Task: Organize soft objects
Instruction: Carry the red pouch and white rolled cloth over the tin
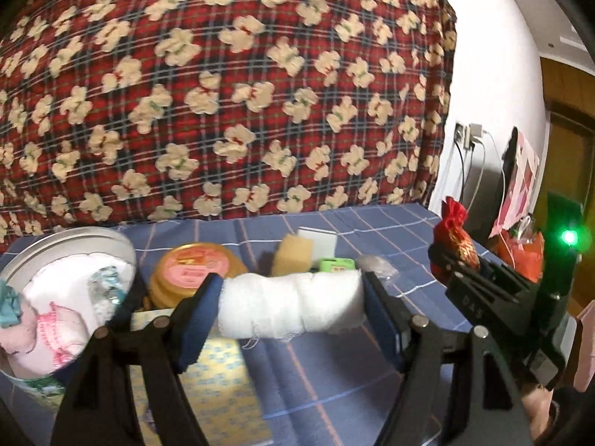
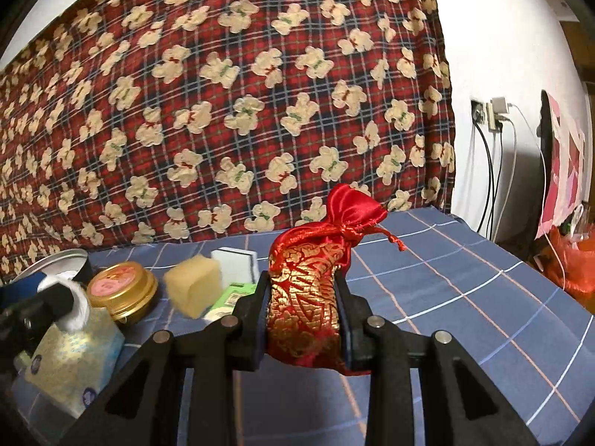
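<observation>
while left gripper (image 1: 290, 304) grips gauze roll (image 1: 293, 306) | right gripper (image 2: 303, 319) grips red pouch (image 2: 308, 278)

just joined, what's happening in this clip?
A person is sorting soft items over a blue checked cloth. The left claw is shut on a white gauze roll, held end to end, beside a round metal tin holding fabric bits. The right claw grips a red-and-gold satin drawstring pouch.
</observation>
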`<state>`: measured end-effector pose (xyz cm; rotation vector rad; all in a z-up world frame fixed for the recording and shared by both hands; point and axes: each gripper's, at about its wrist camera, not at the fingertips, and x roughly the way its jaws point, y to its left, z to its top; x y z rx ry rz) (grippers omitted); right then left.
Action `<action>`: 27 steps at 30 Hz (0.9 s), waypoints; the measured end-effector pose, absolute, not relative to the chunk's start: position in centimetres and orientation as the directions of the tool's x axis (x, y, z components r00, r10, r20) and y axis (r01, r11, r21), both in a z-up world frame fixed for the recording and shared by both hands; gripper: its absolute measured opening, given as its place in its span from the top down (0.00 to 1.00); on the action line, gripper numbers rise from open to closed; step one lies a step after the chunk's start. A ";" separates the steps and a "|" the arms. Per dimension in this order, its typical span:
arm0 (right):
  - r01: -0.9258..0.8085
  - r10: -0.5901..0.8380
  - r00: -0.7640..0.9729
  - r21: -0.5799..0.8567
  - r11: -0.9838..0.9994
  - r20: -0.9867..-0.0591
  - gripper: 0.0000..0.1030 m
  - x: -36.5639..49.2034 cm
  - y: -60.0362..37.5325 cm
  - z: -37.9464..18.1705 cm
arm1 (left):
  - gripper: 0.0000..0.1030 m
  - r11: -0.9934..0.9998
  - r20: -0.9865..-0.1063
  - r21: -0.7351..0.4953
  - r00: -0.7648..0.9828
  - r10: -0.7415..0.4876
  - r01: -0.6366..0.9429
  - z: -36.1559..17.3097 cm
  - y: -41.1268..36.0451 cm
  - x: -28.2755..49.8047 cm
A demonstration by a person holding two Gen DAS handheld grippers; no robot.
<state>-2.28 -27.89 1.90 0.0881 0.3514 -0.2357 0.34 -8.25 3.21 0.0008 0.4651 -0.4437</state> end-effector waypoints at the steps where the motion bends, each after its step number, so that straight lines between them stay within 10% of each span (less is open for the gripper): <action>1: 0.238 -0.208 0.913 0.044 0.970 -0.352 0.68 -2.4 -27.4 2.0 | 0.27 0.907 -0.429 -0.101 0.805 -0.410 0.408 3.3 -7.8 0.2; 27: -0.155 0.139 0.946 -0.032 0.987 -0.292 0.68 0.9 -3.1 4.8 | 0.27 0.991 -0.394 -0.114 0.912 -0.114 0.075 3.9 12.9 5.4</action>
